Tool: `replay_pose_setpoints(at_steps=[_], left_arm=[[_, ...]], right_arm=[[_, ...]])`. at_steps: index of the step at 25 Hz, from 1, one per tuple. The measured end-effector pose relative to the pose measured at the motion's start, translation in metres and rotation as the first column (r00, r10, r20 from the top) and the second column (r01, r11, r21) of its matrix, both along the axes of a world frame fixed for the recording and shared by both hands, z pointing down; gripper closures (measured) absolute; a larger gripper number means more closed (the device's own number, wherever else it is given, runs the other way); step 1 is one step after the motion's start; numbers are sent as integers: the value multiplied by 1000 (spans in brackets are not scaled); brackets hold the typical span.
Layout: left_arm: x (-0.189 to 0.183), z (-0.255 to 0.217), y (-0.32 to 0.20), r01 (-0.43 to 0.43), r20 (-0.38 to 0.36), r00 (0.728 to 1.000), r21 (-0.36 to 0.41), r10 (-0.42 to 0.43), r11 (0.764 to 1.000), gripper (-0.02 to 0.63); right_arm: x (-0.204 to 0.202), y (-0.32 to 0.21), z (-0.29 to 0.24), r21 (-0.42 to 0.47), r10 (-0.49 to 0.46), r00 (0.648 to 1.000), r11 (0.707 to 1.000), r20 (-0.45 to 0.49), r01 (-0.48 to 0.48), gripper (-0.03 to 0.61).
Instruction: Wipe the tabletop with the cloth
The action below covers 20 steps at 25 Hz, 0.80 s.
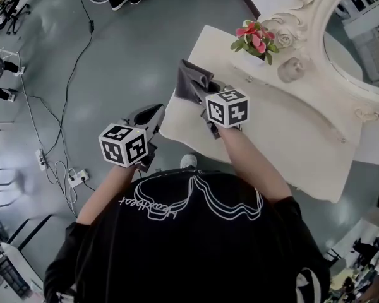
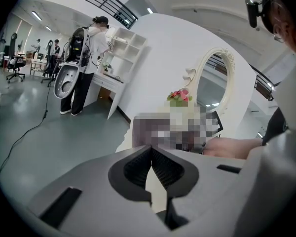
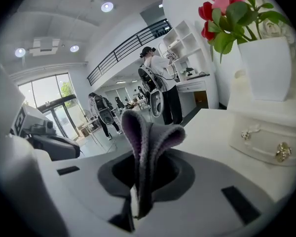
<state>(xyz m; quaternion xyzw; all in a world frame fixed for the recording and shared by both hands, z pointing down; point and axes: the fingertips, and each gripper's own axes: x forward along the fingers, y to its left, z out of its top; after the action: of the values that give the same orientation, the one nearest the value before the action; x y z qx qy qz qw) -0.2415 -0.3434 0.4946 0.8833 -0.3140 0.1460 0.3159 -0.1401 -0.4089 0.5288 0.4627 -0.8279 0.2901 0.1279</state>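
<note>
A grey cloth [image 1: 192, 83] hangs from my right gripper [image 1: 210, 103], which is shut on it above the near left corner of the cream tabletop [image 1: 290, 131]. In the right gripper view the cloth [image 3: 144, 147] stands pinched between the jaws, folded upward over the tabletop [image 3: 212, 132]. My left gripper [image 1: 150, 115] hovers off the table's left edge over the floor. In the left gripper view its jaws [image 2: 151, 168] are shut with nothing between them.
A white pot of pink flowers [image 1: 256, 40] stands at the table's back, next to a small drawer box [image 3: 266, 127] and an oval mirror [image 1: 360, 36] in an ornate frame. Cables and a power strip [image 1: 79, 178] lie on the grey floor at left. People stand by a desk [image 2: 84, 68] farther off.
</note>
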Motion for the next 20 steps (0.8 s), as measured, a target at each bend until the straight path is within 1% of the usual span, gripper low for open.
replay_pose_setpoints(at_steps=[5,9,13,16,20], left_arm=[[-8,5,-3,16,19,1000,-14,-16,1000,609],[-15,8,-10,29,28,999,-20,-29,999,609],[-15,12,-14,31,32,999,-27,-30,999,609],[-11,15,-15,27,36,999,-34,-26,999,609],[-8,15,-15,23,41,999,-29,-22,999,609]], right_arm=[[10,-17,20,-10,33,994,999,-106,-34,526],[15,-24,33,-10,34,977,999,-212,-37,525],[16,-27,40,-2,18,957,1000,-289,-19,525],[16,-27,42,-14,-4,941,1000,-339,0,525],[18,-29,46,-31,-28,922,999,-385,18,525]])
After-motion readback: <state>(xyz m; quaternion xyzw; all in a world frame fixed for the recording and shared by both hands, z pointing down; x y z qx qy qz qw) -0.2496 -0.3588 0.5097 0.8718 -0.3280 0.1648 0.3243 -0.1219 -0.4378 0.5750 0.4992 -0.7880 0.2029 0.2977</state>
